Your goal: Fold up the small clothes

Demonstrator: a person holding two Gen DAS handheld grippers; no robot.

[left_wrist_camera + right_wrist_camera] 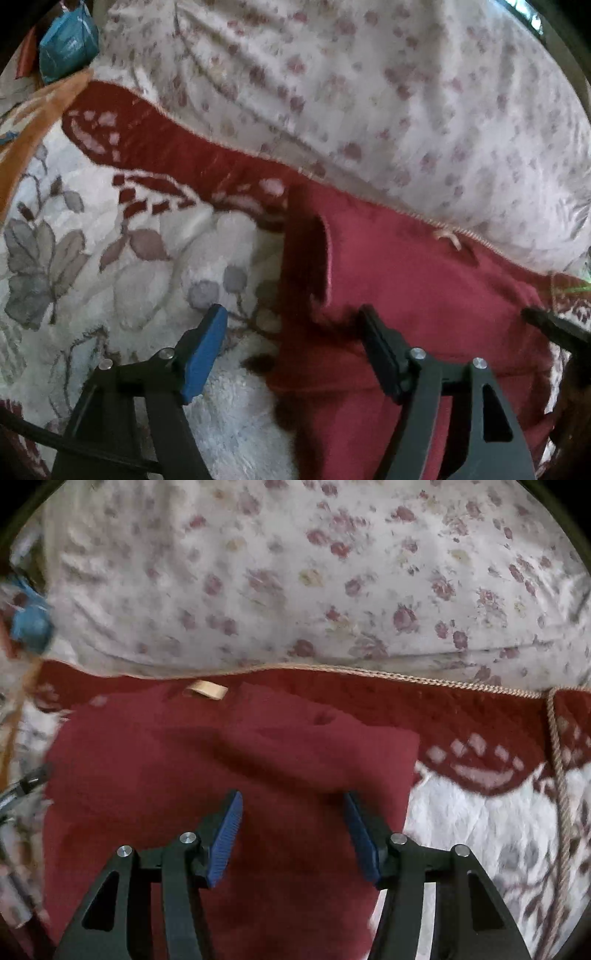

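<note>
Both pairs of jaws stand wide apart and hold nothing. On the left gripper (pixel 293 350), the blue-padded finger (pixel 205 354) sits over the white floral blanket (pixel 110 266), while the opposite black finger (pixel 384 354) sits over the red garment (pixel 424 288); the garment's left edge runs down through the gap between them. I cannot tell whether either fingertip touches the fabric.

From the left wrist, the garment spreads ahead of and to the right of the jaws, with a dark fold or slit (pixel 310 258) just ahead of the gap. A small tan label (pixel 448 236) lies near its far edge. Beyond the garment runs the blanket's dark red patterned border (pixel 166 147), and past that lies a white cloth with small pink flowers (pixel 369 92). A blue packet (pixel 68 40) shows far ahead to the left.

On the right gripper (pixel 293 834), both blue pads (pixel 225 838) hover over the middle of the red garment (pixel 184 775), which fills the gap between them and extends ahead and to the left. Its right edge falls just right of the right-hand finger, where the floral blanket (pixel 461 830) shows. The tan label (pixel 207 691) lies well ahead of the jaws, at the garment's far edge. A twisted cord trim (pixel 424 682) edges the blanket border beyond it, against the flowered cloth (pixel 295 572).
</note>
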